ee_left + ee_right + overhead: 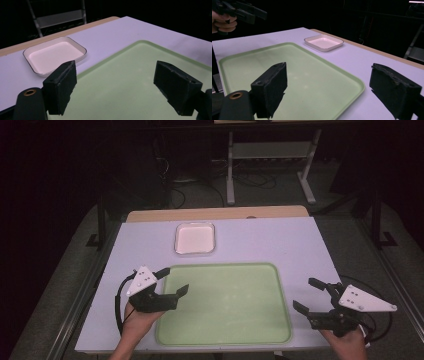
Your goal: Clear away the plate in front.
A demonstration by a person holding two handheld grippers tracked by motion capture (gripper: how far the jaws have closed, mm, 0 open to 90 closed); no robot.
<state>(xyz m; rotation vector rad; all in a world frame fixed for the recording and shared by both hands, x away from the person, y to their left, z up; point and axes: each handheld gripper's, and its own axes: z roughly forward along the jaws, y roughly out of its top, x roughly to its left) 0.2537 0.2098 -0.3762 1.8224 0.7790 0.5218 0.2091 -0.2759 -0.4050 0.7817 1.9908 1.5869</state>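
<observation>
Where the pale lilac sheet covers the surface (300,245), a large pale green rectangular plastic tray (225,300) lies flat at its near middle, nothing on it. Beyond the tray's far edge, just apart from it, sits a small white square dish with a dark rim (195,238), likewise bare. Left tool (172,281) hangs over the tray's left rim, jaws apart. Right tool (307,295) is beside the tray's right edge, jaws apart, nothing between them.

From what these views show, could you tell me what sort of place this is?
Probably a lab or recording workspace, not a home: a covered table holding just a green tray and white dish, cables on the floor, and a metal stand behind.
</observation>
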